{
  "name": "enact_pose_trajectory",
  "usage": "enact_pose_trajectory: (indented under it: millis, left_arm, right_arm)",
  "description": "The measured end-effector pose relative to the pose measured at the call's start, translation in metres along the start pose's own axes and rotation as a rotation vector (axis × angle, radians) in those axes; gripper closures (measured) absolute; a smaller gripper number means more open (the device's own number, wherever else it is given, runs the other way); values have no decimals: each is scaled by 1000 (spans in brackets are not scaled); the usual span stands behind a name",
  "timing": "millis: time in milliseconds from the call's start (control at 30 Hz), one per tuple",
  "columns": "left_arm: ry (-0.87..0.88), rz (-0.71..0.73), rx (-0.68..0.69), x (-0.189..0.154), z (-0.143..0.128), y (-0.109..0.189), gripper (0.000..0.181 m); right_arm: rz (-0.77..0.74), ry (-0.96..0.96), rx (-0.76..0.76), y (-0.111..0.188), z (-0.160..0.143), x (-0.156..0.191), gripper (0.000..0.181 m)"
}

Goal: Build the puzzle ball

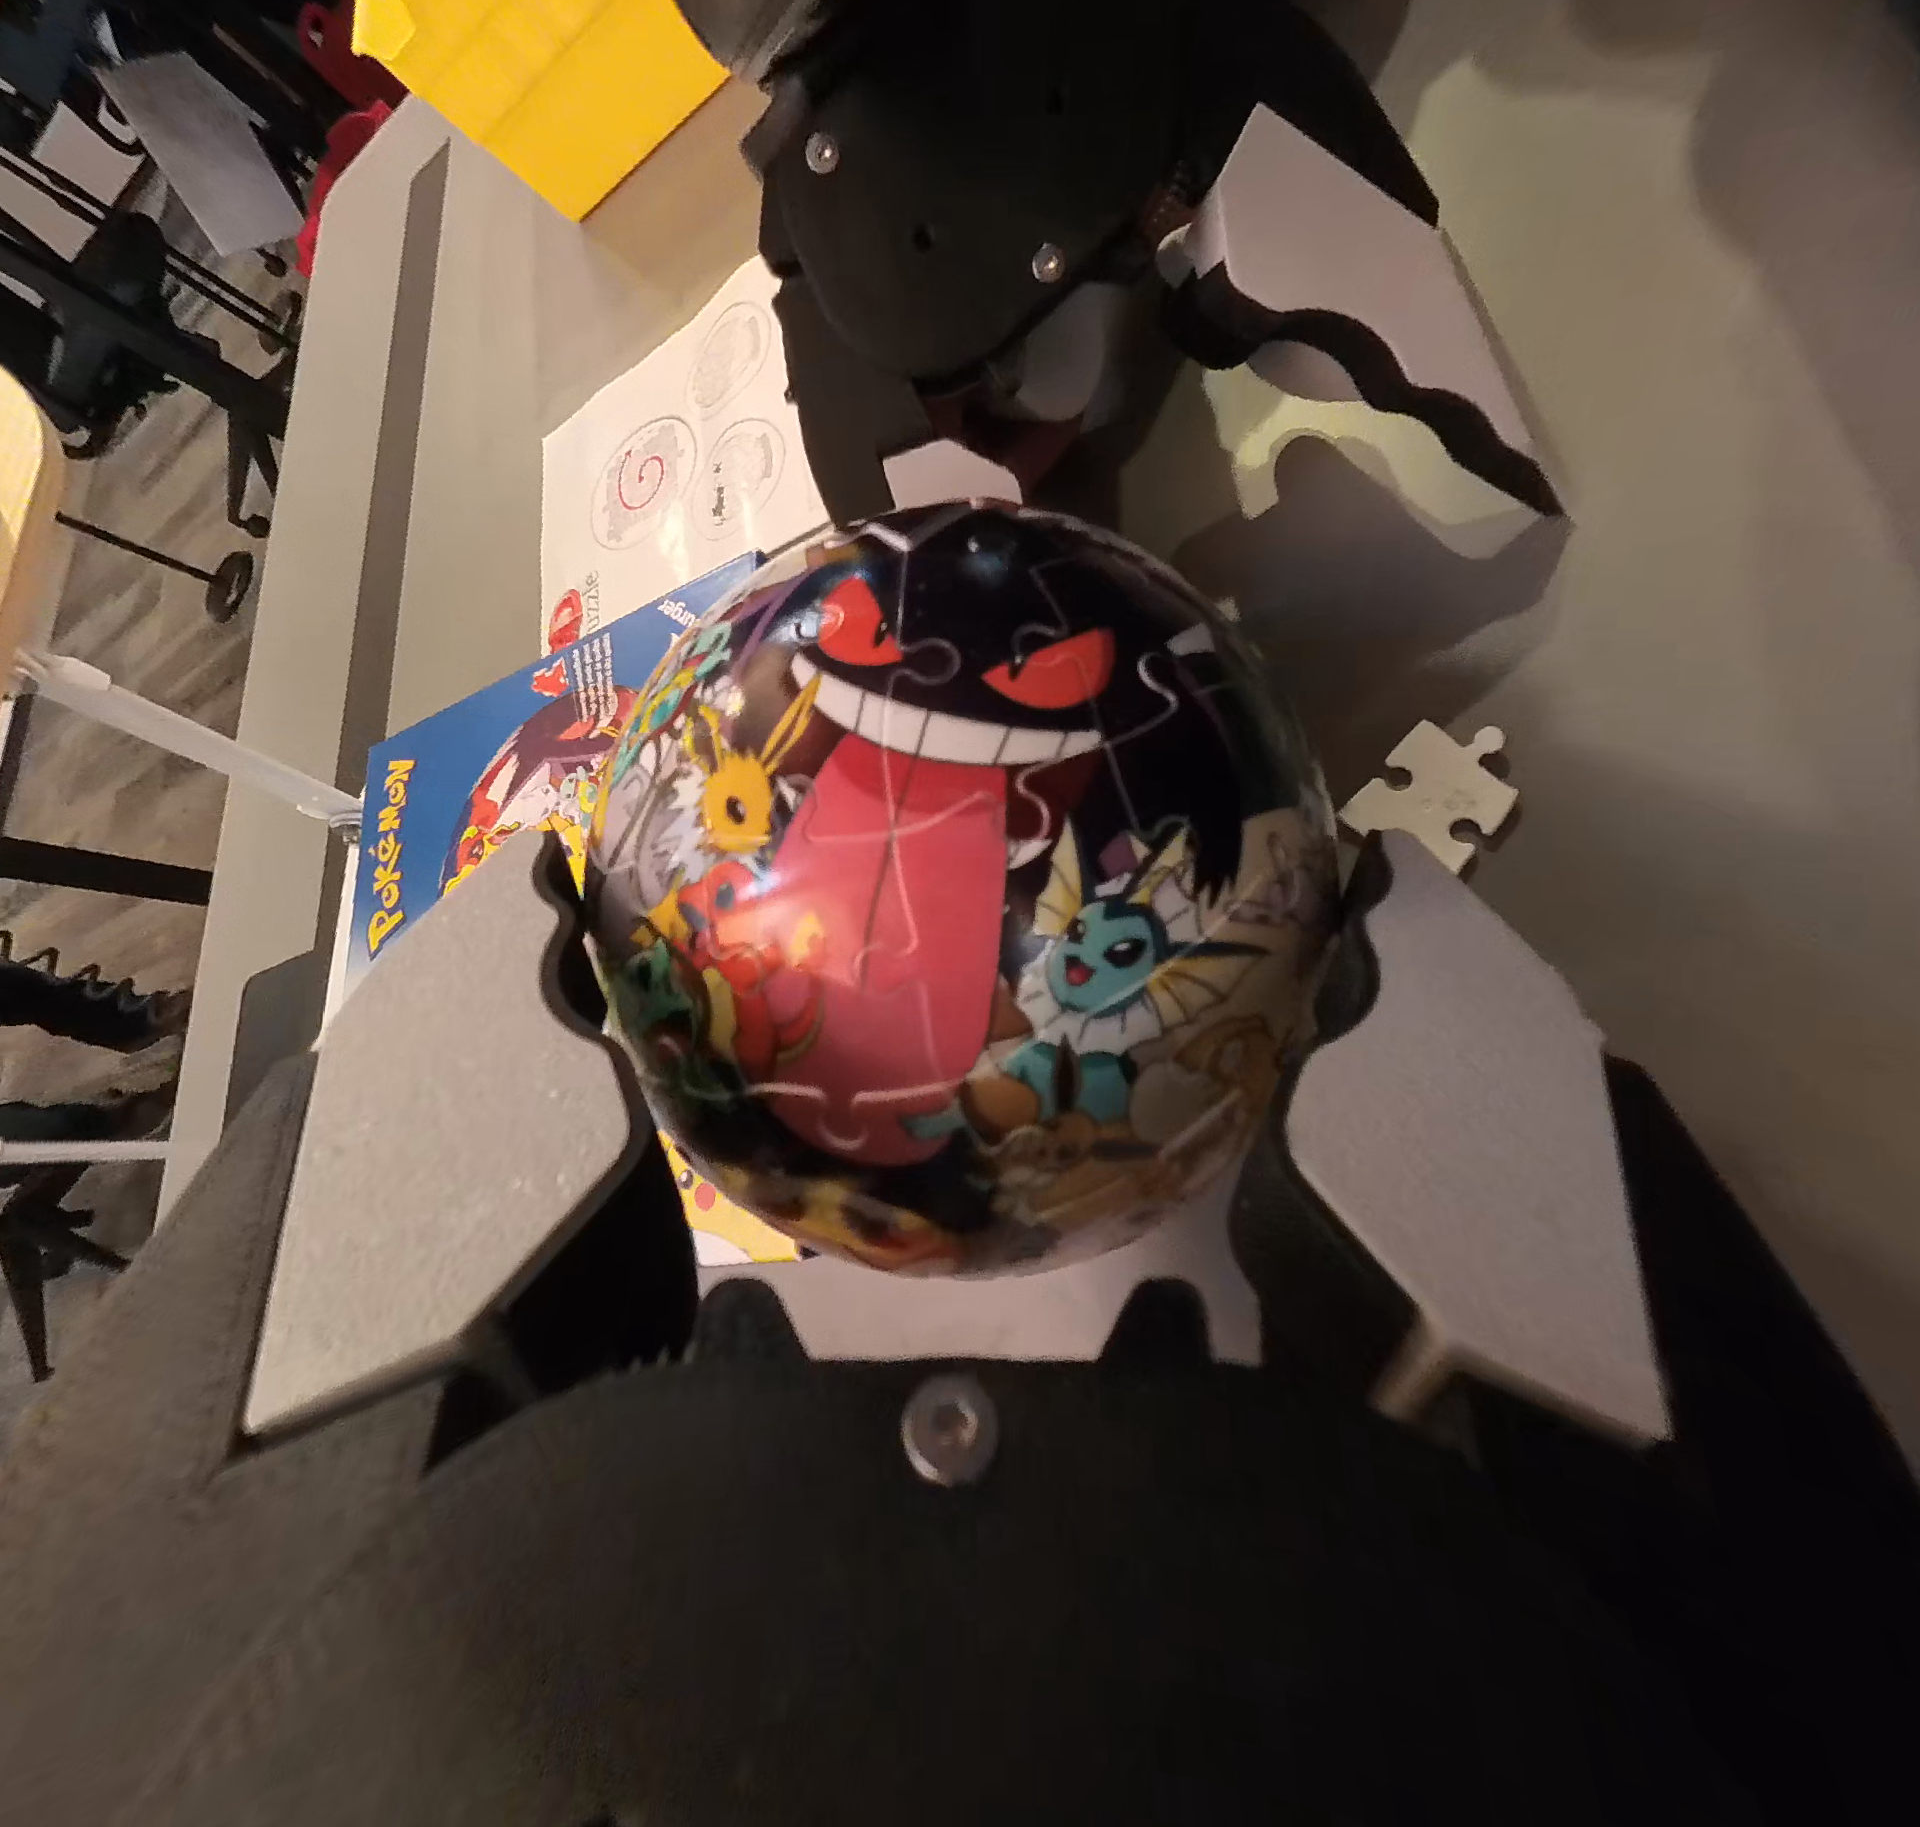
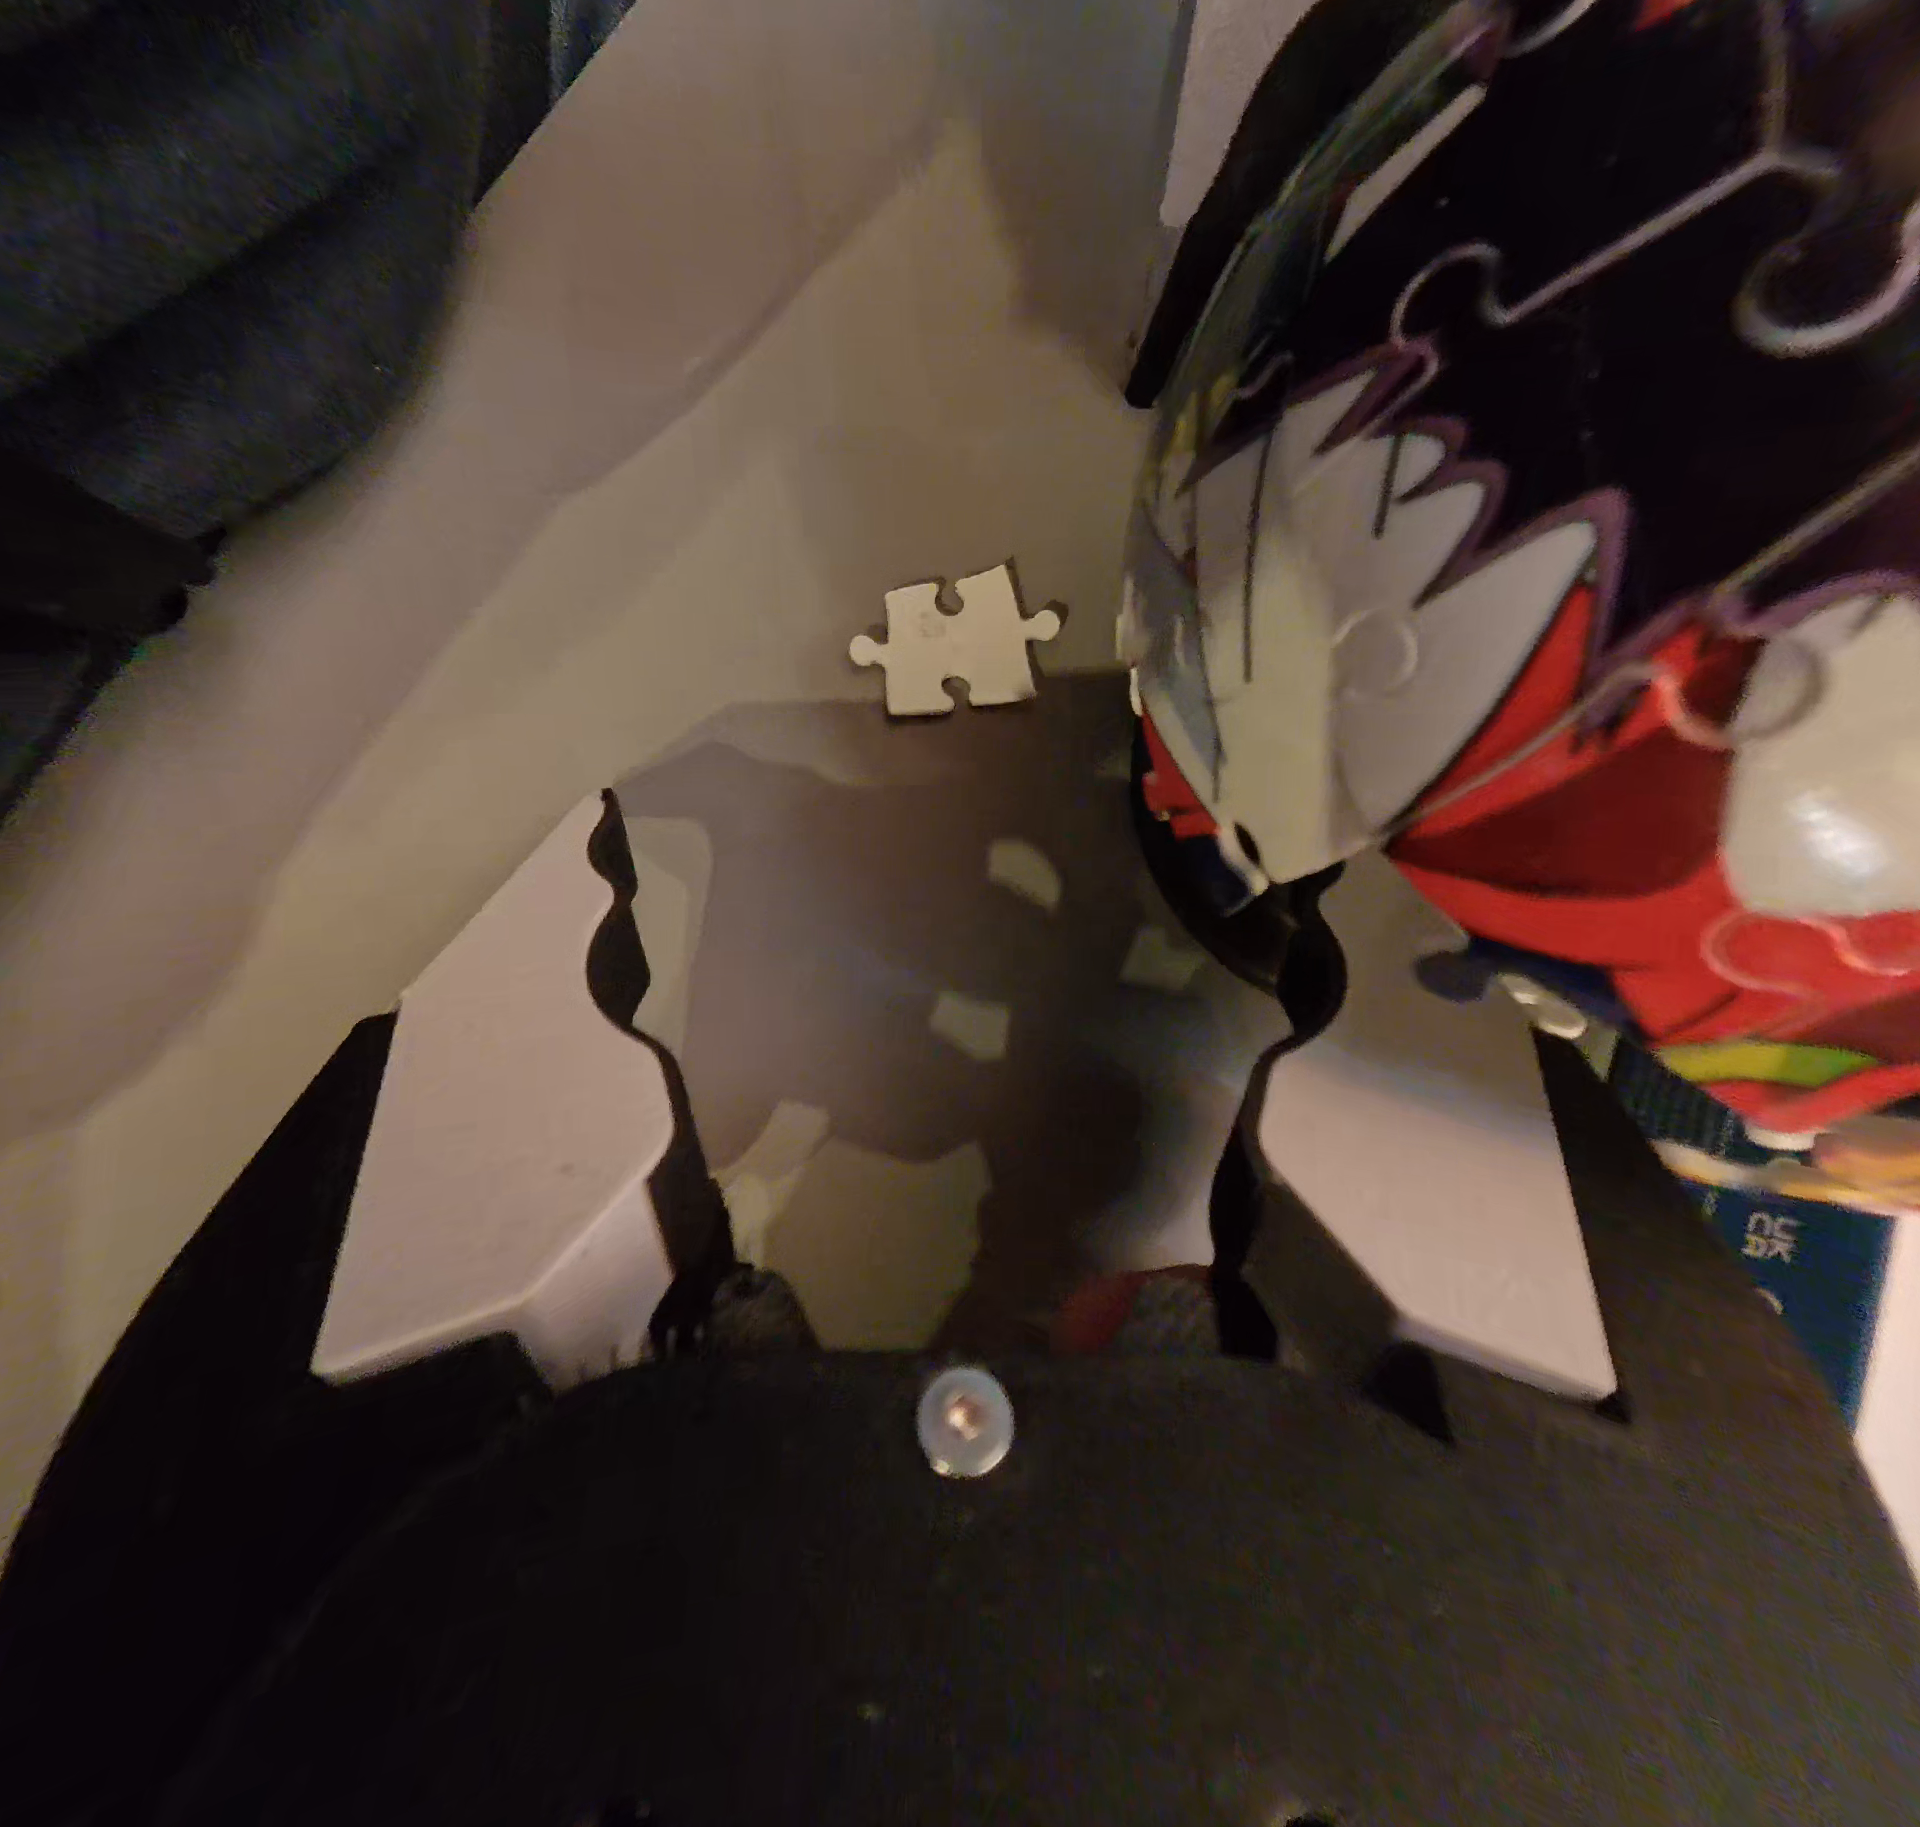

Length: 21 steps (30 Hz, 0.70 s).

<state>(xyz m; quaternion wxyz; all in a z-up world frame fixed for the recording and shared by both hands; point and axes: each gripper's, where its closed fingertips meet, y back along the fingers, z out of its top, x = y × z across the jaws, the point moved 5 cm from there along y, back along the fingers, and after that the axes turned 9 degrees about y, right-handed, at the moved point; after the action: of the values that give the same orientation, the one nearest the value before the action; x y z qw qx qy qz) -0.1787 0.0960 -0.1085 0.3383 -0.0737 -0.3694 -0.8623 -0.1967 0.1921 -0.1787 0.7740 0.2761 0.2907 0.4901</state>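
The puzzle ball [image 1: 956, 894], glossy with cartoon creatures, sits between the fingers of my left gripper [image 1: 961, 842], which is shut on its two sides and holds it above the table. In the right wrist view the ball [image 2: 1507, 427] fills the upper right. One loose puzzle piece [image 1: 1429, 790], white side up, lies on the table just right of the ball; it also shows in the right wrist view [image 2: 956, 650]. My right gripper [image 2: 956, 863] is open and empty, its right fingertip close under the ball. The right gripper [image 1: 1236, 489] also shows behind the ball in the left wrist view.
A blue puzzle box [image 1: 457, 842] and a white instruction sheet [image 1: 675, 427] lie on the grey table [image 1: 1714, 634] left of the ball. A yellow bin [image 1: 530, 42] stands at the back. The table's left edge [image 1: 312, 530] drops to a floor with chair legs.
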Motion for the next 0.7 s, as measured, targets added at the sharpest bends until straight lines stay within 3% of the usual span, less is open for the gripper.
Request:
enact_pose_trajectory:
  millis: [700]
  left_arm:
    - [-30, 6, 33, 2, -1, 0, 48]
  right_arm:
    - [36, 0, -26, 22, -5, 9, 75]
